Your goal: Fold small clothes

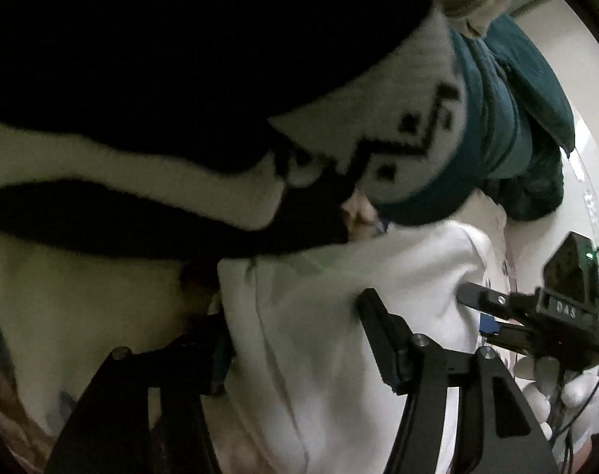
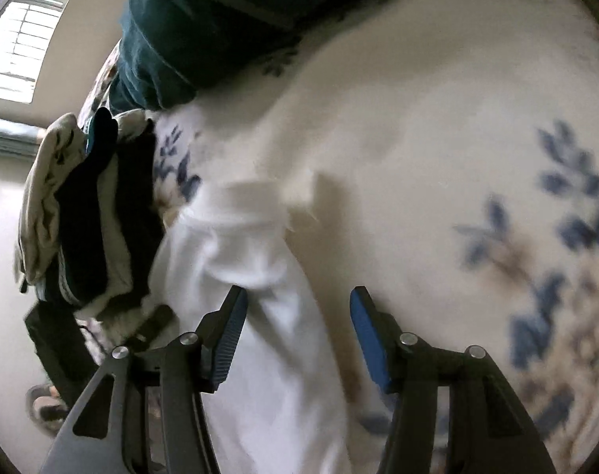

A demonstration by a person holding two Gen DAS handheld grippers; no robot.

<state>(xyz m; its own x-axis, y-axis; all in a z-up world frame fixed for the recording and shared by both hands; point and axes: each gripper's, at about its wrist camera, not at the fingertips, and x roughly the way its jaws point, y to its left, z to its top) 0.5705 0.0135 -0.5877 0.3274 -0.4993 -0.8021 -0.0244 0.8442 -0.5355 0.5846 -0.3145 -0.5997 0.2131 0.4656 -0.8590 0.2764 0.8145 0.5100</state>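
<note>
A small white garment (image 1: 319,316) lies on the cream bedspread, and it also shows in the right wrist view (image 2: 252,276). My left gripper (image 1: 295,339) is open, its jaws standing wide apart over the white cloth. My right gripper (image 2: 295,331) is open too, its blue-padded fingers (image 2: 230,339) straddling the garment's edge. In the left wrist view the right gripper (image 1: 536,316) is at the garment's right side.
A pile of clothes stands close by: a black and white knitted piece (image 1: 181,126) with a teal band (image 1: 493,118), and teal cloth (image 2: 189,31). The cream bedspread with blue leaf print (image 2: 497,197) spreads right. A window (image 2: 23,39) is at far left.
</note>
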